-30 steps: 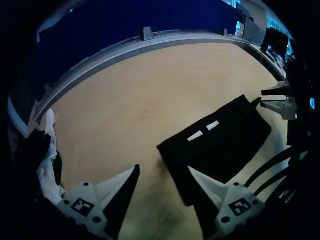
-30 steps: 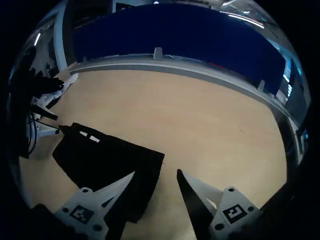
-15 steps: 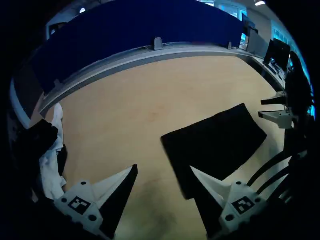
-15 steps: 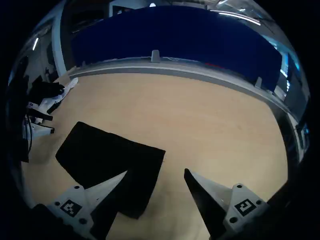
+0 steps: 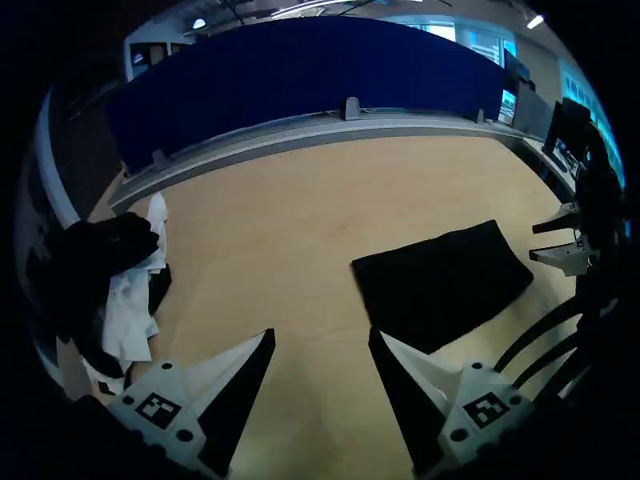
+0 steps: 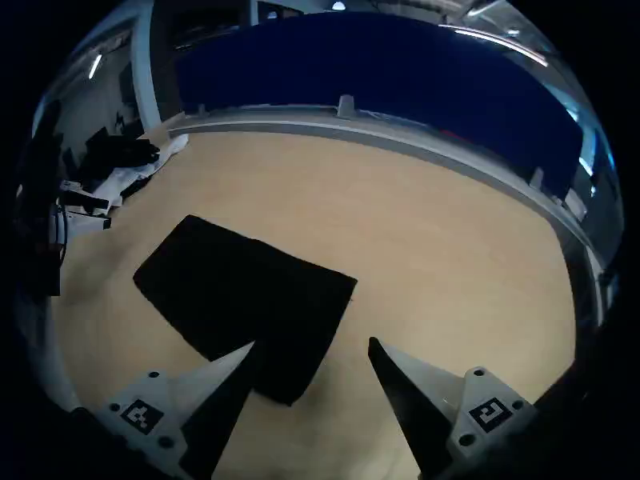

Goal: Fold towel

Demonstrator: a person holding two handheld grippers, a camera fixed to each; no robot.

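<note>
Readable words, numbers, brands: none | Signs: black-and-white coded squares [image 5: 162, 410] printed on both finger bases of the left gripper [image 5: 320, 336] | Same coded squares [image 6: 489, 415] on both finger bases of the right gripper [image 6: 312, 346] | Cell patterns too small to decode; no letters or digits among them.

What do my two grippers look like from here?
The left gripper has two white, wedge-shaped fingers tapering to points, with black inner faces and a square black-and-white marker on each base. The right gripper looks the same. Beside the left one run black cables.
</note>
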